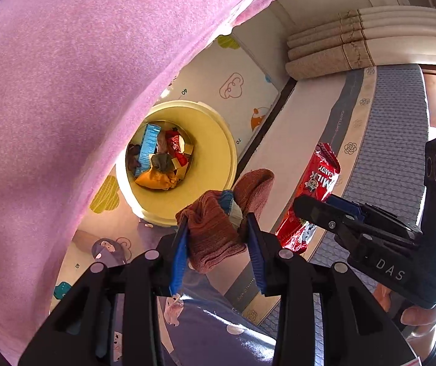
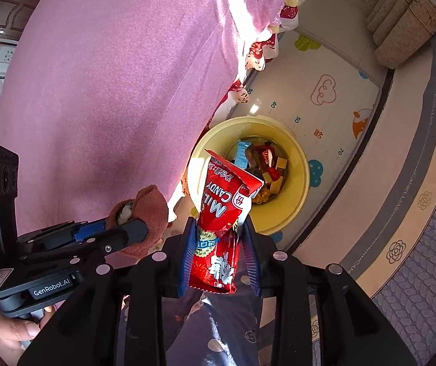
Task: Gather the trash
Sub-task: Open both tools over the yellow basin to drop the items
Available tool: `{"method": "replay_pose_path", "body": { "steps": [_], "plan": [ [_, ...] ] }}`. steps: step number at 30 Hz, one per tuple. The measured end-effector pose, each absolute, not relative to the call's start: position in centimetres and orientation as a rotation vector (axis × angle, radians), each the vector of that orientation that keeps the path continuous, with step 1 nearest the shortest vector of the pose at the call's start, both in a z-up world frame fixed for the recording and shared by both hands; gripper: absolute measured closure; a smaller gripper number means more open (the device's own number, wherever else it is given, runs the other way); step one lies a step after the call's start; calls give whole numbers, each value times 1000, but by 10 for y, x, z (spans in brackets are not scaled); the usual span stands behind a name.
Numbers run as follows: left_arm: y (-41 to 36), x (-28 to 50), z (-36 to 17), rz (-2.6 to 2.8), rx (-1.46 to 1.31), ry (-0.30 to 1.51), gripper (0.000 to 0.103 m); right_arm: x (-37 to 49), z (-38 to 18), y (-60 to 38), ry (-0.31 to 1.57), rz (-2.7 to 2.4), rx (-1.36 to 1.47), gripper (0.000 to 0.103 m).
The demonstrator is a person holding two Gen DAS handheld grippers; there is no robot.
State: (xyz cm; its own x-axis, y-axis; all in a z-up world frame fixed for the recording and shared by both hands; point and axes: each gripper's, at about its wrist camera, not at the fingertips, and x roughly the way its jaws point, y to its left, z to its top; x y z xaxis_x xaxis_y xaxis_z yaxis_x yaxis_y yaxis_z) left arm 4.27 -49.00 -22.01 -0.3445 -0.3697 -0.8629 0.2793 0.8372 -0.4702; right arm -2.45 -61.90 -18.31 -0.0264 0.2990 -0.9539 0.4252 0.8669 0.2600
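Left gripper clamped on rust-brown sock; right gripper clamped on red Milk Candy bag. Both held above yellow bin, already containing trash, on patterned play mat.

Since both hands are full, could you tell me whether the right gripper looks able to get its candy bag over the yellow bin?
Probably yes: the right gripper, shut on the milk candy bag, has the yellow bin open just ahead, with nothing between them.
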Motion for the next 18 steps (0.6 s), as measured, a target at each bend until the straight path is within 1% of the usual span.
{"method": "replay_pose_path", "body": {
  "steps": [1,2,3,5,18],
  "plan": [
    [-494,42,-222,-673,-58,1815,50,-26,-184,-623,1625,-123,586,51],
    [-499,41,-224,-676,-43,1830,34,-29,-185,-628,1625,-132,591,53],
    [-502,40,-225,-663,-25,1828,31,-30,-187,-631,1629,-133,594,53],
    [-507,38,-227,-658,0,1824,30,-35,-189,-637,1635,-132,597,53],
    [-516,33,-228,-627,2,1830,30,-44,-188,-659,1619,-102,651,55]
  ]
}}
